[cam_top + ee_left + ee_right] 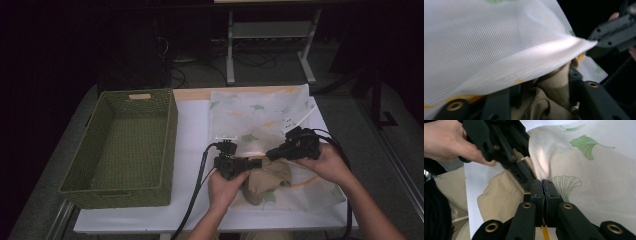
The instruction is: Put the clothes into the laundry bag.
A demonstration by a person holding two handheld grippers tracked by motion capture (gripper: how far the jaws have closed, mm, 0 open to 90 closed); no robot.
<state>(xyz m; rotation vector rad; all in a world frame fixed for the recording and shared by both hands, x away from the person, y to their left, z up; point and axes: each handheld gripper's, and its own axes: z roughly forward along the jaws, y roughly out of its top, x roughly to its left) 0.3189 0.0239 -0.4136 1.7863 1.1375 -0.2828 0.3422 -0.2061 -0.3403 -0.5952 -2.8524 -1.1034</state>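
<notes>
High view: right gripper (270, 152) pinches the mesh bag (260, 120) edge shut, lifting its mouth so left gripper (248, 165), clamped on tan cloth (267, 181), can stuff it in.

One basket (122, 145) is sitting on the table (190, 130), green and woven. One mesh bag (260, 117) is lying beside it, white with leaf prints; the leaves are too many and too faint to count surely. One tan cloth (267, 182) is bunching at the bag's near edge. Two grippers are working there, the left gripper (254, 162) and the right gripper (272, 153), each with one cable trailing. Two hands are holding them, one apiece.
</notes>
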